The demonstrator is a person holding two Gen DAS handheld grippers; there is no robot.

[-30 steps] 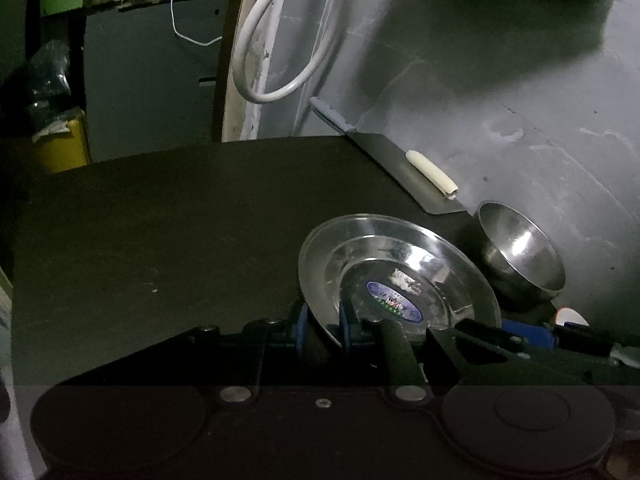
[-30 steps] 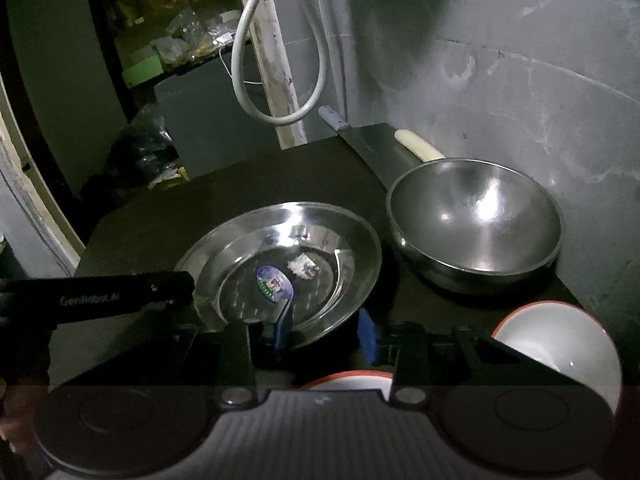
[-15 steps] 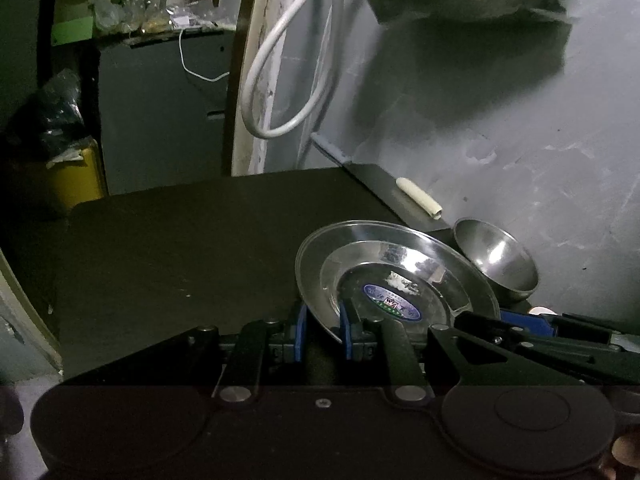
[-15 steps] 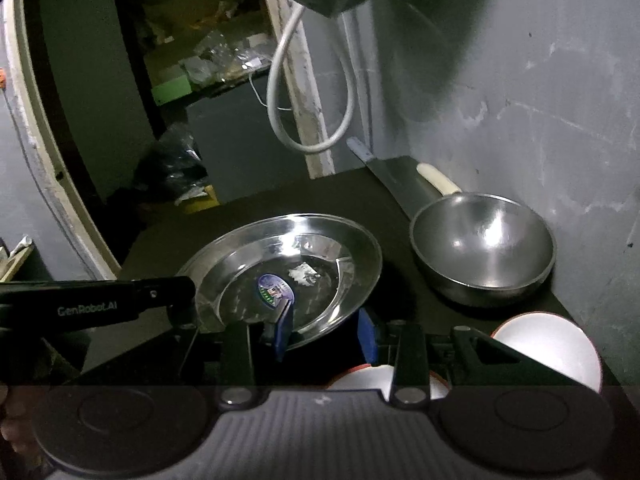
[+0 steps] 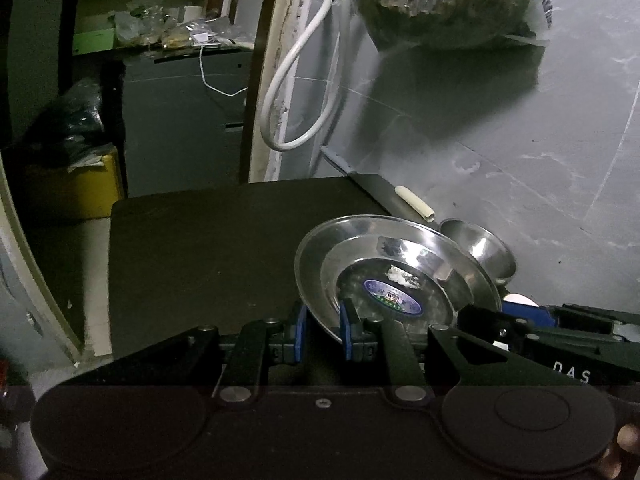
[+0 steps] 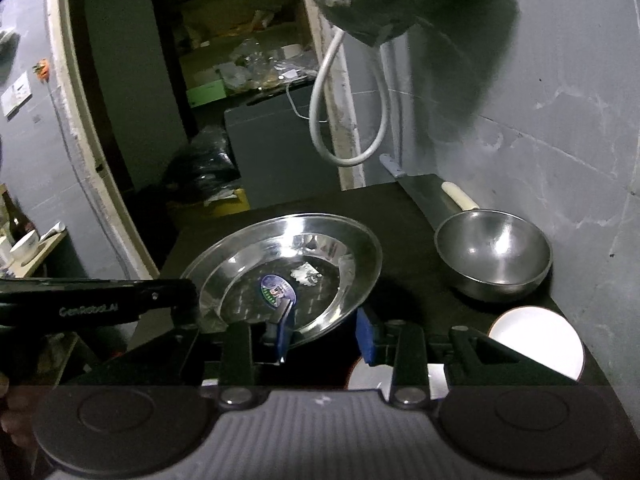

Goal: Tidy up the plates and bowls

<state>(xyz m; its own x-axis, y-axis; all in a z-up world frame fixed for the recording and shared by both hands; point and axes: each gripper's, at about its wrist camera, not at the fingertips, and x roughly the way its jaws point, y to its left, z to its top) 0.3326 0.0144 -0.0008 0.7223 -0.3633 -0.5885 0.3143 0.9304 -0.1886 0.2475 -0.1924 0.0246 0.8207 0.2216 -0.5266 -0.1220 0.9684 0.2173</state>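
A round steel plate point(image 5: 400, 264) with a blue oval sticker hangs tilted above the dark table point(image 5: 200, 248). My left gripper point(image 5: 323, 330) is shut on the plate's near-left rim, one blue pad on each side of it. In the right wrist view the same steel plate point(image 6: 304, 248) has its near rim between the fingers of my right gripper point(image 6: 326, 332). Its jaws are closing and the pads press on the sloped wall. A steel bowl point(image 6: 494, 252) rests on the table by the wall. A white bowl point(image 6: 536, 344) sits at the near right.
A cleaver with a cream handle point(image 6: 460, 196) lies along the grey wall behind the steel bowl. Above the table's far end a white hose point(image 5: 280, 80) loops down and a filled plastic bag point(image 5: 448, 0) hangs. The table's left edge drops to the floor.
Both grippers have risen and drawn back with the plate held between them. The table, steel bowl and cleaver now look smaller and farther off. More of the hanging bag shows.
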